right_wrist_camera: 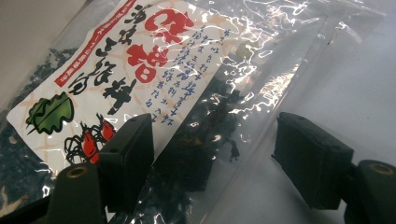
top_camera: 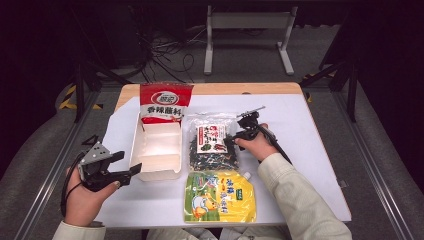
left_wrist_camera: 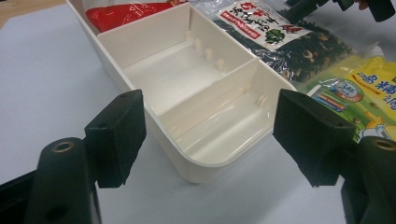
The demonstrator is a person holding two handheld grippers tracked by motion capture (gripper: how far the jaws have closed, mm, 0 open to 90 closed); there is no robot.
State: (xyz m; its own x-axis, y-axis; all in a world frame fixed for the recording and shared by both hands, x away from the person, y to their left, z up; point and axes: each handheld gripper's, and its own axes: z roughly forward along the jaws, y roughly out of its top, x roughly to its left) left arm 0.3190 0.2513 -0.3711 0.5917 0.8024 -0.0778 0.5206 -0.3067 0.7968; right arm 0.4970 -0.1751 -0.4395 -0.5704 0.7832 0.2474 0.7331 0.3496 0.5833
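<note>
Inspector A: State the position of the clear bag point(top_camera: 212, 141) of dark dried leaves.

Inspector B: It lies flat on the white sheet point(top_camera: 310, 150), between the white tray point(top_camera: 156, 150) on its left and the right gripper point(top_camera: 231, 141) at its right edge. Its long axis runs from the person's side toward the far side of the table. The printed label point(top_camera: 208, 138) sits on its upper half, and its sealed clear top points to the far side.

Inspector A: Condition of the right gripper?

Inspector B: Jaws stand wide. In the right gripper view the bag's point(right_wrist_camera: 187, 107) clear edge lies between and under the 2 pads; the left one overlaps the label point(right_wrist_camera: 112, 79) corner, and neither pad presses on the film. Nothing is held.

Inspector A: And the left gripper point(top_camera: 131, 163)?

Inspector B: Jaws wide, empty, held just off the near left corner of the tray. In its own view the tray's point(left_wrist_camera: 205, 163) rounded near end sits between the 2 pads, apart from both.

Inspector A: Neighbouring items?

Inspector B: A red bag point(top_camera: 165, 103) stands in the tray's far compartment. A yellow pouch point(top_camera: 220, 196) with a spout lies flat just below the clear bag, touching its near edge.
</note>
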